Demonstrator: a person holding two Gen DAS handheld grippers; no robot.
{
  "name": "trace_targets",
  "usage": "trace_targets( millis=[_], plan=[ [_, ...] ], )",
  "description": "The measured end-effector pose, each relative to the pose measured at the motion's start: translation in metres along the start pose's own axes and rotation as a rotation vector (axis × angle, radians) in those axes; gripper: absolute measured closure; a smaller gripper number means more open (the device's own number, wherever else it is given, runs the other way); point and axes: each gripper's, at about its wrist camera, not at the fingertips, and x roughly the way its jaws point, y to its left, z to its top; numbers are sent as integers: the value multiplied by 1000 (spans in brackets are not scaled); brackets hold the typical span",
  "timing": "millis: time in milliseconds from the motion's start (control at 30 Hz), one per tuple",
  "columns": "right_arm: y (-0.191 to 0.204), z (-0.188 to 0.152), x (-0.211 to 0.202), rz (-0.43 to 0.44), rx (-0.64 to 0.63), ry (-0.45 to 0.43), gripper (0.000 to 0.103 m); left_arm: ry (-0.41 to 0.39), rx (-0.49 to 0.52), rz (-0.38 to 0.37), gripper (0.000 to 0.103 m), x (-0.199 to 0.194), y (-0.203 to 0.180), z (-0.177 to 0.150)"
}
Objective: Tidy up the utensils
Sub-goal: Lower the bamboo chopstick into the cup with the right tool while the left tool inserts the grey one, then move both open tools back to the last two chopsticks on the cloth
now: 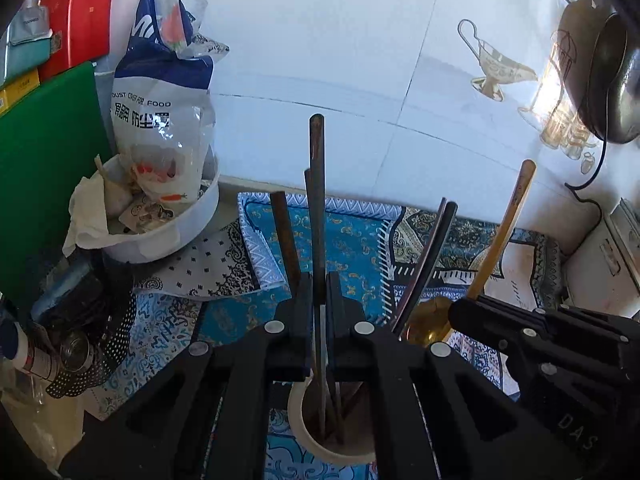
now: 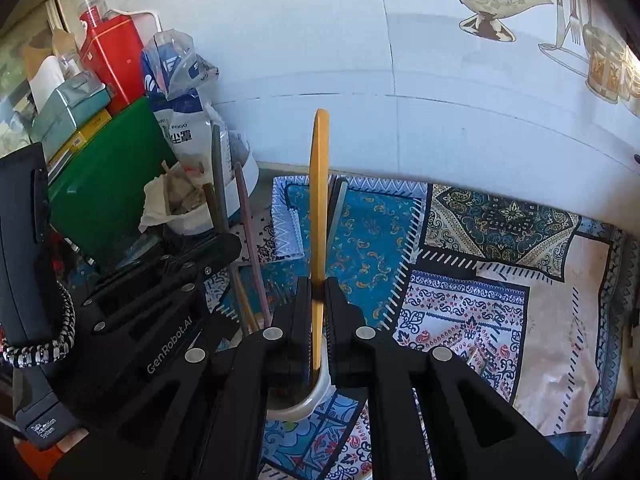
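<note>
My left gripper (image 1: 319, 300) clamps a dark chopstick (image 1: 317, 184) above the cream cup (image 1: 320, 446); my right gripper (image 2: 318, 300) pinches the golden spoon (image 2: 319, 200) beside it. I'd keep both upright, lowering straight into the cup.

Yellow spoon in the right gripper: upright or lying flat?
Upright. The yellow spoon stands handle-up, clamped in the right gripper, its lower end reaching into the white cup.

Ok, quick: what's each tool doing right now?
Left tool: closed on a dark chopstick above the cup.
Right tool: closed on the yellow spoon handle.
</note>
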Motion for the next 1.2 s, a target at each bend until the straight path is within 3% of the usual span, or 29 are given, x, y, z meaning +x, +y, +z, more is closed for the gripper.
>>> trace_targets(
  millis=[433, 633, 867, 1100, 1200],
  plan=[
    [7, -11, -4, -24, -25, 60, 97, 107, 42, -13, 99, -16, -2, -12],
    [9, -15, -23, -28, -29, 35, 85, 97, 84, -6, 99, -35, -11, -14],
    [3, -22, -52, -66, -30, -19, 80, 67, 108, -31, 98, -62, -25, -12],
    [-13, -36, -77, -131, 0, -52, 76, 57, 133, -82, 84, -78, -47, -12],
    [-26, -45, -84, -162, 35, -48, 76, 59, 147, -96, 84, -79, -59, -16]
  ],
)
